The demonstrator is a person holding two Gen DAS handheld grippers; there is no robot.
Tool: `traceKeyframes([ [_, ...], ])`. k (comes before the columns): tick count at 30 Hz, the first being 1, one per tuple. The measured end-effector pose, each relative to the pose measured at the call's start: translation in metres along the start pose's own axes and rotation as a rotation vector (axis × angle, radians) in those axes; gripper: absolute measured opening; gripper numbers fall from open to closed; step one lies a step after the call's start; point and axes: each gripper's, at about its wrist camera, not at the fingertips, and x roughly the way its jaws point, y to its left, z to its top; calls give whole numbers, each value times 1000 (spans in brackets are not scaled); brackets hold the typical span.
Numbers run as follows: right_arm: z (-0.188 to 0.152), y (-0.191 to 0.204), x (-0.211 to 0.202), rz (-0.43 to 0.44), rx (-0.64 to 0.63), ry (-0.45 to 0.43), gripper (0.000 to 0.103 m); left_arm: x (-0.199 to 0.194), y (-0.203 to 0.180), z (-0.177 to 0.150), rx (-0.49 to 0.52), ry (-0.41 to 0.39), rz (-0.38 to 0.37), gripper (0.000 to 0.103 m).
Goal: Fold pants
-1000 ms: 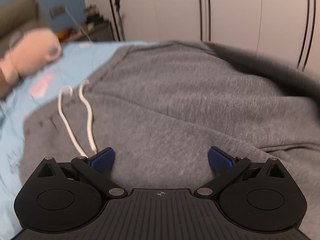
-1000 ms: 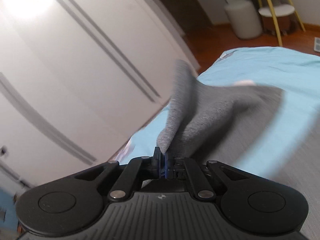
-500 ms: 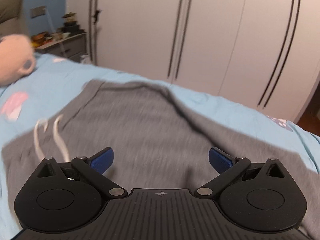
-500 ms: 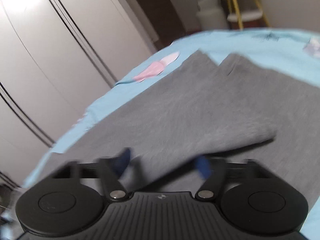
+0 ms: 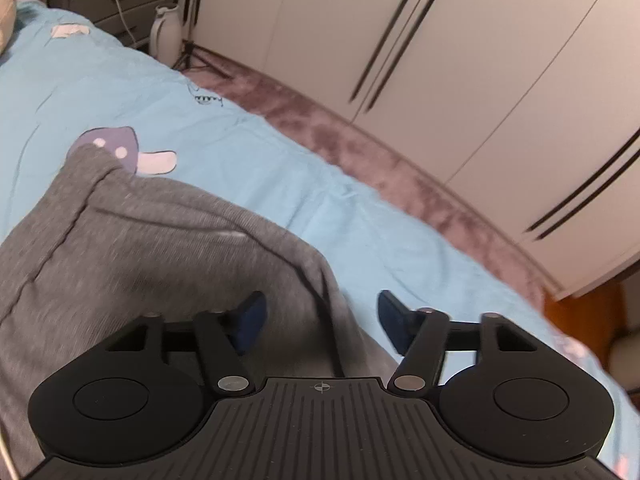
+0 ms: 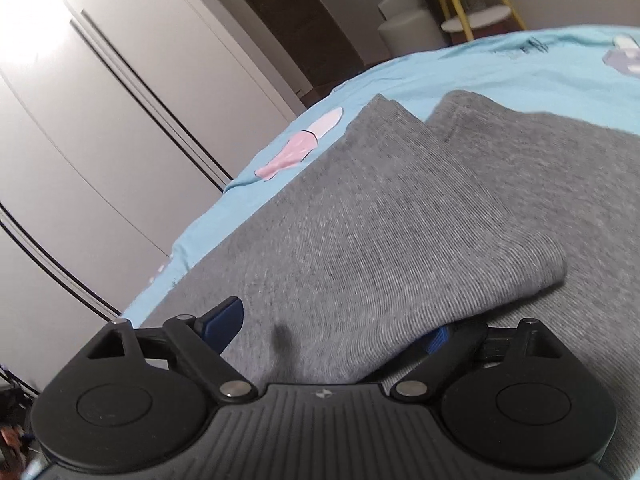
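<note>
Pants (image 6: 400,232) folded, long axis away from right gripper (image 6: 332,328)

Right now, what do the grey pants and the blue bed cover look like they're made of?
Grey pants: likely a soft cotton-blend jersey knit, matte, going by the fine ribbed lines, heathered flecks and rounded fold edge. Blue bed cover: probably smooth woven cotton or a blend, matte, with shallow creases and flat printed cartoon motifs. The exact fibre can't be told for either.

Two low, close wrist views over the bed (image 5: 280,152), both sharing the grey pants (image 6: 380,220) and wardrobe doors (image 5: 460,60).
</note>
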Motion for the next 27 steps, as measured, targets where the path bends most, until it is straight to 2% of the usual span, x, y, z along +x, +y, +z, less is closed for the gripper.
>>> traceKeyframes([
  [2, -2, 2, -2, -11, -29, -7, 87, 11, -6, 5, 30, 10, 22, 52],
  [3, -2, 2, -1, -19, -31, -14, 85, 15, -7, 7, 32, 10, 21, 44],
  [4, -2, 1, -3, -31, -27, -18, 76, 17, -8, 9, 29, 7, 9, 38],
  [6, 1, -4, -4, -61, 6, -27, 53, 23, -8, 11, 33, 7, 8, 38],
  [7, 4, -9, -2, -73, 27, -20, 34, 28, -9, 11, 40, 18, 15, 36],
  [8, 6, -14, -1, -73, 61, -10, 27, 33, -8, 11, 50, 38, 34, 30],
  [9, 9, -22, 0, -47, 105, 1, 27, 36, -9, 10, 51, 53, 67, 16],
  [13, 16, -38, -2, 17, 231, 34, 27, 34, 4, 9, -2, 46, 41, 10],
  [16, 23, -46, -3, 48, 317, 63, 27, 21, 9, 7, -3, 22, 31, 8],
  [19, 27, -56, -8, 64, 388, 81, 17, -1, 12, 2, -4, -20, 13, 8],
  [22, 29, -65, -16, 63, 402, 52, 11, -30, 18, -7, 9, -65, -26, 8],
  [24, 29, -63, -15, 75, 396, 67, 15, -41, 22, -11, 12, -79, -50, 8],
  [26, 23, -62, -9, 75, 396, 100, 30, -48, 29, -15, -3, -67, -52, 8],
  [27, 21, -62, -3, 72, 393, 116, 32, -50, 34, -17, -28, -56, -61, 8],
])
